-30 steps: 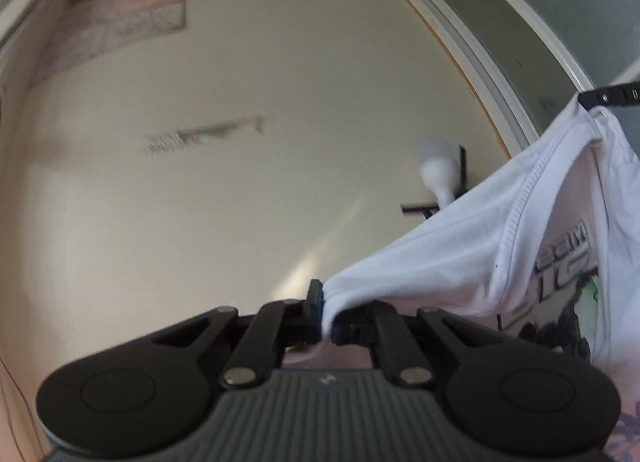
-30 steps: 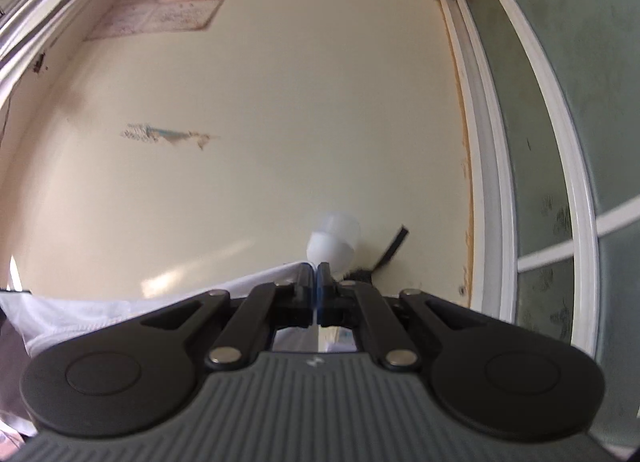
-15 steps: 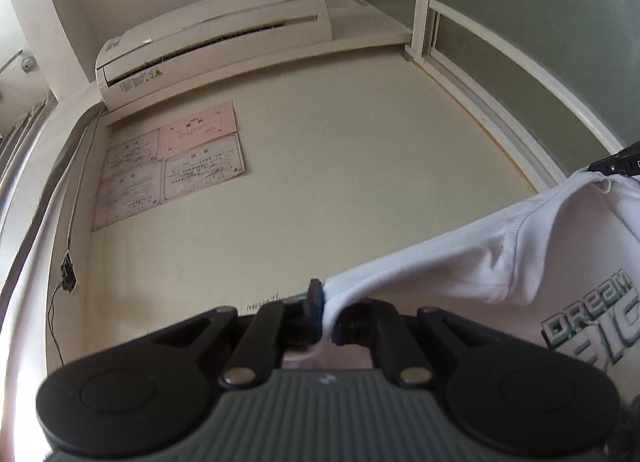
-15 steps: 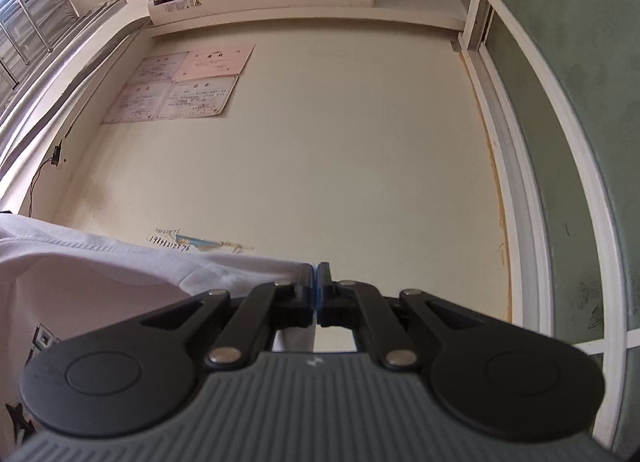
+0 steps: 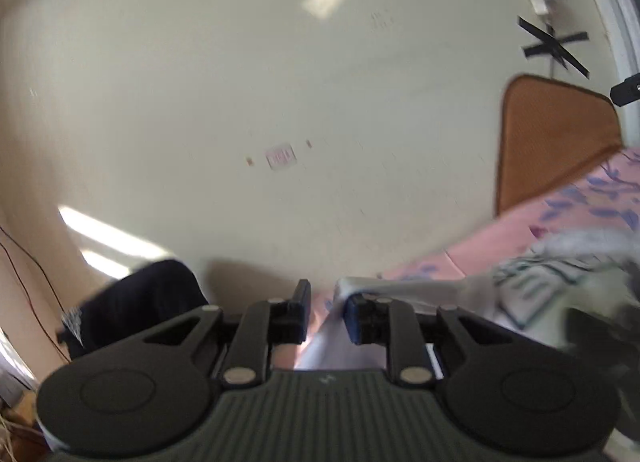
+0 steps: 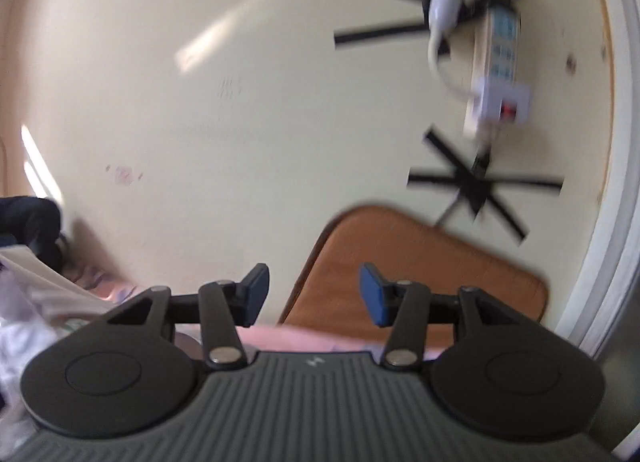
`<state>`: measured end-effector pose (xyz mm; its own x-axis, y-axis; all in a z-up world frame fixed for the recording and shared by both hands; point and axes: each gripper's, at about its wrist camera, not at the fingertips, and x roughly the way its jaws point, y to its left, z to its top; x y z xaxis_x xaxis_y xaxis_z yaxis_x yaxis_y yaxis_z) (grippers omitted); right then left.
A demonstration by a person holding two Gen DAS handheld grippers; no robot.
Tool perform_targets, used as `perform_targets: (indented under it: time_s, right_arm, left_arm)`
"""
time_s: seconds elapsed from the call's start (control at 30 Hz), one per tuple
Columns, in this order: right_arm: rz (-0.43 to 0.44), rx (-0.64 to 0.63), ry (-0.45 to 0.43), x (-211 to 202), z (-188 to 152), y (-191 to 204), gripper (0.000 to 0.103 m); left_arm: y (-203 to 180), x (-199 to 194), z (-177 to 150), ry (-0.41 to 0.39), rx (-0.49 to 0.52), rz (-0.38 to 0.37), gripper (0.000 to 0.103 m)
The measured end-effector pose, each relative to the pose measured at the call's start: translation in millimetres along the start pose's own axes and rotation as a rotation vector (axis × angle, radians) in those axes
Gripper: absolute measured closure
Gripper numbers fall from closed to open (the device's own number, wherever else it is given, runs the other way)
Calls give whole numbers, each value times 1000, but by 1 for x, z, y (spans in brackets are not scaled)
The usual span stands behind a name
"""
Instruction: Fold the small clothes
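The white printed T-shirt [image 5: 532,282] lies blurred on the pink flowered bedsheet [image 5: 580,198] to the right of my left gripper [image 5: 326,314]. The left jaws stand apart, and a corner of the shirt still drapes over the right fingertip [image 5: 358,318]. My right gripper [image 6: 312,296] is open and empty, with nothing between its blue pads. The shirt shows as a white crumpled mass at the left edge of the right wrist view [image 6: 28,302].
A brown wooden headboard [image 6: 420,274] stands ahead of the right gripper against the cream wall, also in the left wrist view [image 5: 552,142]. A power strip [image 6: 496,74] is taped to the wall. A dark garment [image 5: 136,302] lies at the left.
Both grippers swung down from pointing at the upper wall to the bed. Both opened and let go of the shirt, which dropped onto the sheet.
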<state>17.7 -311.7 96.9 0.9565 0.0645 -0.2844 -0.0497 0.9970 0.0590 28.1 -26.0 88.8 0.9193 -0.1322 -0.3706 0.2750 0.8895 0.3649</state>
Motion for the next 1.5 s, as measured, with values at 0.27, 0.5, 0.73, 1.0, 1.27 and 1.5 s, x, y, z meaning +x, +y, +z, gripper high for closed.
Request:
perform_targets:
  time_s: [0.27,0.5,0.73,1.0,1.27,1.5]
  right_arm:
    - [73,124,293,-41,-116,-17,29]
    - [-347,-302,133,-41,-62,-31,95]
    - [-273,-137,241,-36,-7,-84,63]
    - [148,-21,375,40,2,20,48]
    - [180,177,451,134,-10,13,80]
    - [68,167,260,152,5,-3,69]
  left_arm:
    - [10,-65,-77,93,-198,-304,50]
    - [12,-75,-58,35,-155,-237,48]
    - [32,-49,-41,51,-65,-53,41]
    - [-13,-12,-26,78,153,-192,38]
    - [-35,72,-14,185,175,-178,97]
    - [5,158,-2,299,-130,-43,77]
